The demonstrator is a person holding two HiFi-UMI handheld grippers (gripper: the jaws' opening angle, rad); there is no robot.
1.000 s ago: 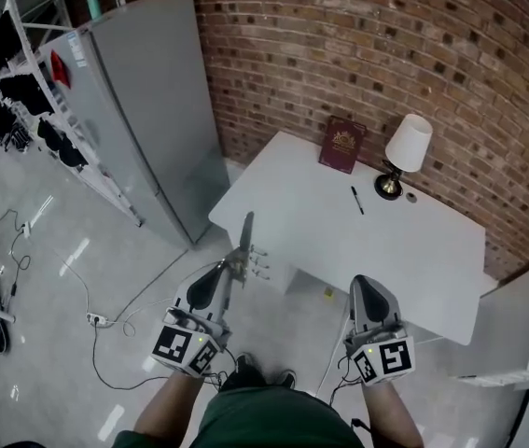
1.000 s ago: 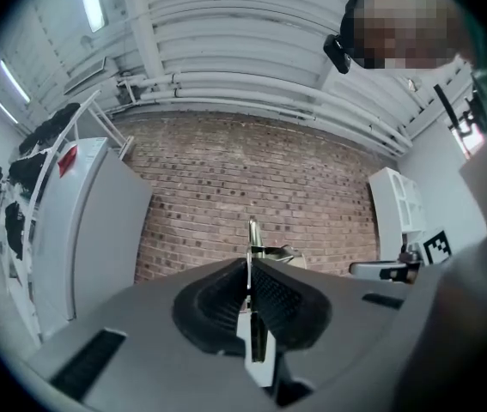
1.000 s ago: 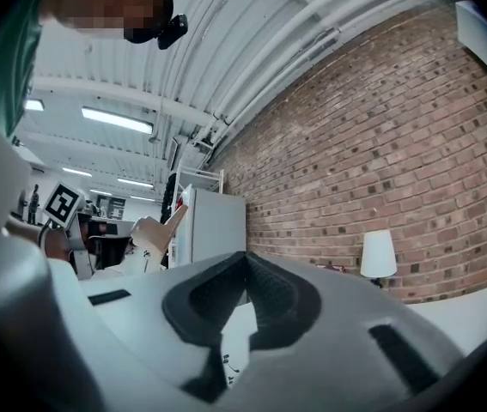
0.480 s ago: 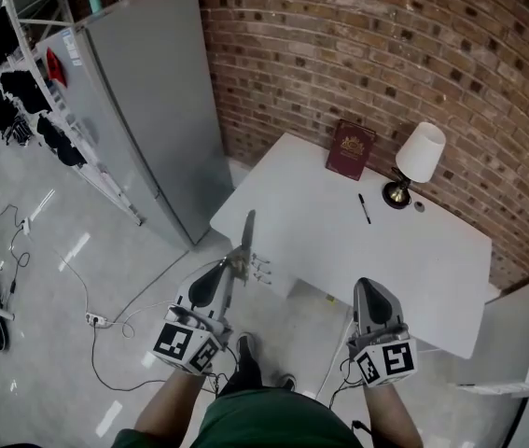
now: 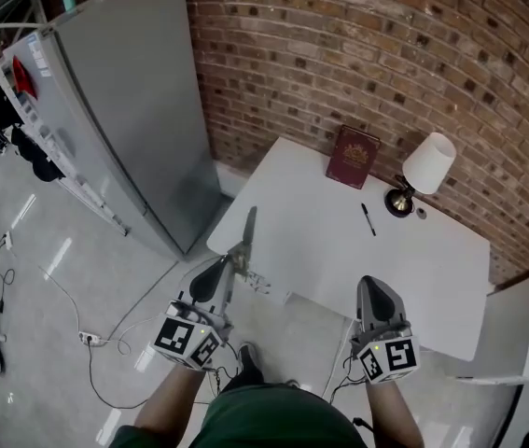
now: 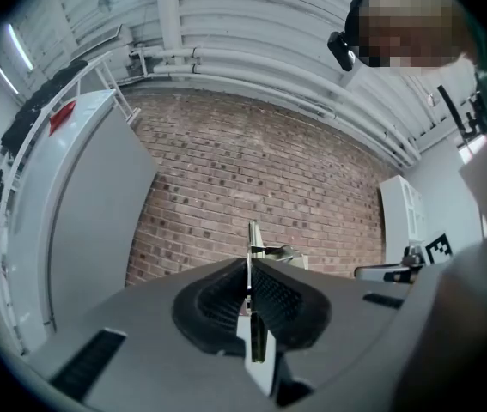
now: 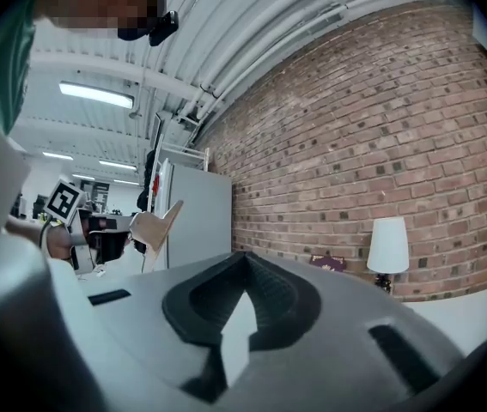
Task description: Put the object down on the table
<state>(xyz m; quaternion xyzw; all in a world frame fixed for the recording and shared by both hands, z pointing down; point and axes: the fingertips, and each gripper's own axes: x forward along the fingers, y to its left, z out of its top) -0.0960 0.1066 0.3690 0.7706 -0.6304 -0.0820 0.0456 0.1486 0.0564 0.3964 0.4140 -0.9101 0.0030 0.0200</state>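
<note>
One long brick wall backs the room, with a tall grey cabinet standing at its left. Pushed against the bricks is the white worktop, which carries a white-shaded lamp, a dark red book leaning on the wall, and a pen. The person stands short of its near edge. The right tool is clenched on nothing. The left tool is clamped on the base of a thin flat object. Its long axis runs straight out from the tool, away from the person, and its tip points toward the worktop's near left corner. The bare surface lies ahead and to the right, so I'd expect the left hand to carry it forward.
</note>
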